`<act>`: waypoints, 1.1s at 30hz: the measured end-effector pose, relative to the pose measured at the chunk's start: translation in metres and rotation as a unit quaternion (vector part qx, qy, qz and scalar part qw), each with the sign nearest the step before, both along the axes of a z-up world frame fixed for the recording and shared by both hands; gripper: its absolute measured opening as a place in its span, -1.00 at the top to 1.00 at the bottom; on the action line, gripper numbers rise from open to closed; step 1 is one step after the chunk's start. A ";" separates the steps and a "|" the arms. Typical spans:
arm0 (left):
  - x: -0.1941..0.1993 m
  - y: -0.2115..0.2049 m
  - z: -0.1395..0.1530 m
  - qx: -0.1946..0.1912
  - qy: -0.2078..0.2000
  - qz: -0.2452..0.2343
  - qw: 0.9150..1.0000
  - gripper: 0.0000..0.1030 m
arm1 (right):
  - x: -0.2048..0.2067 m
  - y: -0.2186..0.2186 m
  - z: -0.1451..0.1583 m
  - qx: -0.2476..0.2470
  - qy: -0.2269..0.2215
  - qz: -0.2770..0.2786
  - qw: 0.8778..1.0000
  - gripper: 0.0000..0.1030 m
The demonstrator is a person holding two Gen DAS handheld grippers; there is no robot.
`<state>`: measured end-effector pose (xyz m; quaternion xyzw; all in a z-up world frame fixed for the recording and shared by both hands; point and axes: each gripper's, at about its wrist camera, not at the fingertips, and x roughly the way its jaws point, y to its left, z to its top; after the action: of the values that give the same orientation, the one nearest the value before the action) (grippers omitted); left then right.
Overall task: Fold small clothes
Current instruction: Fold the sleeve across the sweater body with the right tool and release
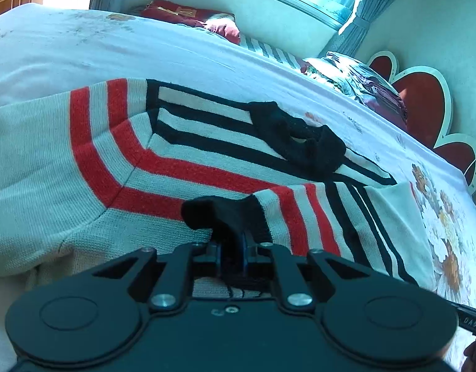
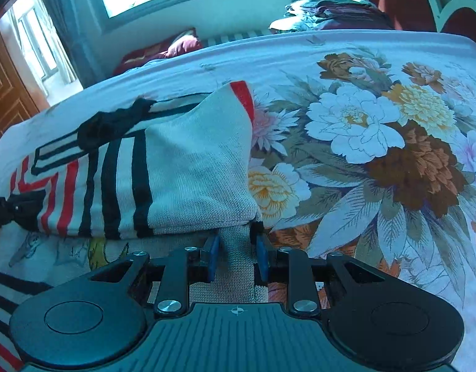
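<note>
At frame centre, the left tool is clamped on the sweater's black cuff; the right tool pinches its cream hem on the bed.

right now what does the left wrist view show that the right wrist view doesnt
Only the left wrist view shows the left gripper shut on the sweater's black cuff and the red chevron stripes. Only the right wrist view shows the right gripper shut on a cream edge and the big flower print. Both show the striped sweater on the bed.
</note>
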<state>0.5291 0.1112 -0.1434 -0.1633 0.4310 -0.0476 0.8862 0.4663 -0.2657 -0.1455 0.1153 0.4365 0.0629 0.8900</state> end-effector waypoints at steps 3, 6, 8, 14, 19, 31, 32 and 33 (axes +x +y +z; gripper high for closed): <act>-0.001 -0.001 0.002 0.006 -0.002 -0.004 1.000 0.79 | 0.007 -0.002 -0.004 -0.031 -0.010 -0.023 0.999 0.49; -0.006 -0.001 0.008 0.039 -0.019 0.013 0.999 0.80 | 0.010 -0.008 -0.005 -0.009 -0.023 -0.053 0.998 0.49; -0.007 0.002 0.007 0.051 -0.019 0.019 0.998 0.80 | 0.007 -0.003 -0.008 -0.022 -0.027 -0.050 0.998 0.50; -0.003 -0.001 0.001 0.072 -0.010 -0.006 0.997 0.74 | 0.006 -0.005 -0.002 -0.034 -0.025 -0.028 0.999 0.49; -0.010 0.000 0.005 0.064 -0.024 -0.004 0.998 -0.17 | -0.010 -0.020 0.028 0.016 -0.100 -0.016 0.995 0.49; 0.010 0.009 0.001 0.048 -0.017 0.024 0.998 0.61 | 0.128 -0.037 0.007 0.101 -0.068 -0.037 0.992 0.00; 0.010 0.009 -0.001 0.041 -0.019 0.022 0.999 0.80 | 0.136 -0.039 0.001 0.111 -0.060 -0.037 0.991 0.00; 0.010 0.009 -0.001 0.033 -0.022 0.022 0.999 0.85 | 0.143 -0.042 -0.004 0.126 -0.053 -0.034 0.990 0.01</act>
<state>0.5392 0.1202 -0.1448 -0.1421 0.4090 -0.0173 0.9012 0.6094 -0.3075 -0.1493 0.2379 0.3734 0.0926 0.8919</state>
